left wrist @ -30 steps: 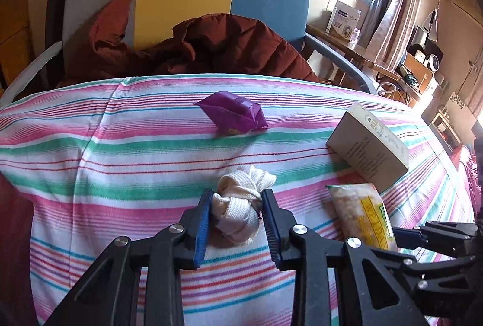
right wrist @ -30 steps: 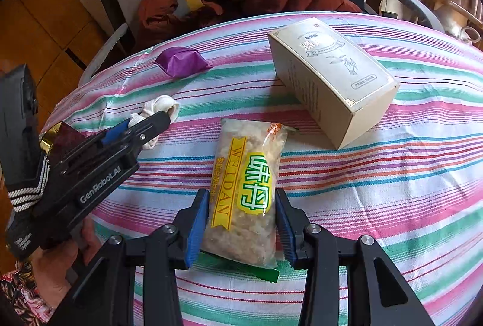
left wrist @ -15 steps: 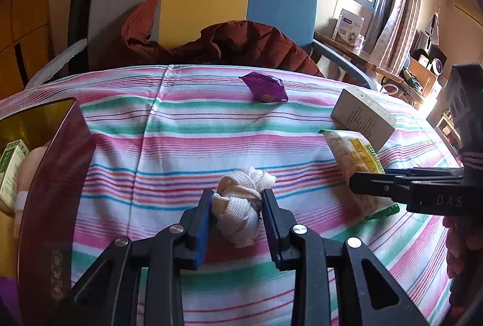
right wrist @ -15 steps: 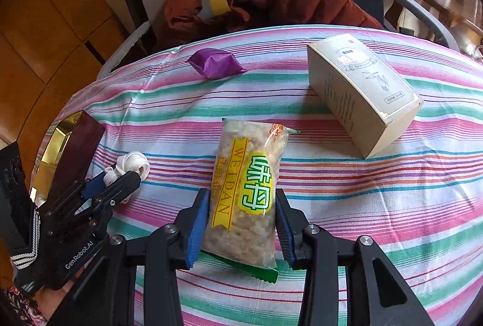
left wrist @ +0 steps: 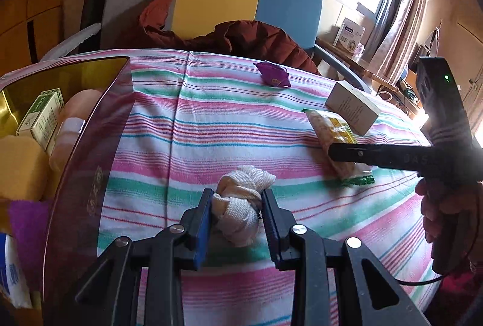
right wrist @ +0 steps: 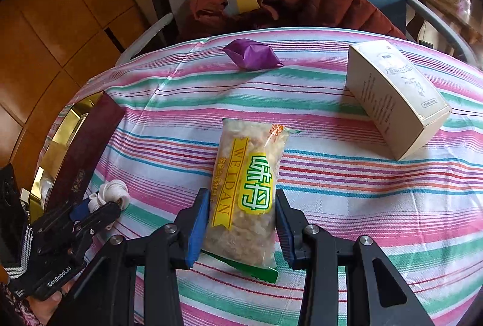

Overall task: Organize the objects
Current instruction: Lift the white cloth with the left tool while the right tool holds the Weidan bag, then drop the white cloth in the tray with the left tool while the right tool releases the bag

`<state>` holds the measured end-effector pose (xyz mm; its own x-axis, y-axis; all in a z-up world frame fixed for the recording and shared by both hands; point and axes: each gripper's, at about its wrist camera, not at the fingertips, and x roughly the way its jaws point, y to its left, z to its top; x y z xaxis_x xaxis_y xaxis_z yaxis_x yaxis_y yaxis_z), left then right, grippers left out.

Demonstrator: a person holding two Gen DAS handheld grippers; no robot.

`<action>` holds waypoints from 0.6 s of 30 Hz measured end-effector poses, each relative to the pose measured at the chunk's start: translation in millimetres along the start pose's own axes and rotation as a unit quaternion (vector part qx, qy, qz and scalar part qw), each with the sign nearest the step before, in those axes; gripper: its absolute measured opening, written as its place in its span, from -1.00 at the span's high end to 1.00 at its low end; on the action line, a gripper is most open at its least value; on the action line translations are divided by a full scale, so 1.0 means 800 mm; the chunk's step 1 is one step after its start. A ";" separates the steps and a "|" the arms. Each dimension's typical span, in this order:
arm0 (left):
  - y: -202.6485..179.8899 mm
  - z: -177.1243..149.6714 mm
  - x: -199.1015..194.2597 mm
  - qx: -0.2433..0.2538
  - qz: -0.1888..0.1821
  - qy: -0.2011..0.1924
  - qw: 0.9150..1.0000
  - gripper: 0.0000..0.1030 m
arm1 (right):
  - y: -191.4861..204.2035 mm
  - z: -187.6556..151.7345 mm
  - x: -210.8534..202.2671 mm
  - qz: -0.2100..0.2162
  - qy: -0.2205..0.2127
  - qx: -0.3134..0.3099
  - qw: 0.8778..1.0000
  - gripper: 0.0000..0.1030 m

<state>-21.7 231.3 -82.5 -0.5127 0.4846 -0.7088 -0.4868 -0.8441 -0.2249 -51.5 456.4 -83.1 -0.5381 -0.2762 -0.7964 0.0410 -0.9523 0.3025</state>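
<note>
left tongs [left wrist: 235, 217]: clamped on the knotted white cloth [left wrist: 241, 205], carried above the striped tablecloth [left wrist: 211, 129] near the dark red box [left wrist: 87, 160] with the gold lining
right tongs [right wrist: 241, 223]: closed on the lower half of the snack packet [right wrist: 247, 190], whose top end reaches toward the cream carton [right wrist: 395, 96]
cloth risk: a soft knot can squeeze out of a narrow grip, or catch on the box wall if it crosses too low
packet risk: slick film, held by one end, may sag or slide free
crowding risk: both tongs head for the same box and may collide
still waiting: the purple pouch [right wrist: 253, 55], well apart at the far edge
</note>
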 end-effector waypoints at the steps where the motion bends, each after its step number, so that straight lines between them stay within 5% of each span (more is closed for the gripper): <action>1: -0.002 -0.005 -0.005 0.004 -0.003 0.000 1.000 0.40 | 0.001 0.000 0.000 0.002 0.000 0.000 1.000 0.18; 10: 0.002 -0.023 -0.076 0.016 -0.042 -0.021 0.999 0.40 | 0.009 -0.004 -0.001 0.008 0.000 -0.003 1.000 0.18; 18: 0.058 -0.006 -0.136 -0.044 -0.017 -0.065 0.997 0.40 | 0.014 -0.003 -0.006 0.019 -0.008 -0.004 1.000 0.18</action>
<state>14.8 138.4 -19.4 -0.5862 0.5345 -0.6088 -0.4447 -0.8405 -0.3096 -46.0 447.1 -77.2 -0.5492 -0.3096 -0.7762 0.0689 -0.9424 0.3272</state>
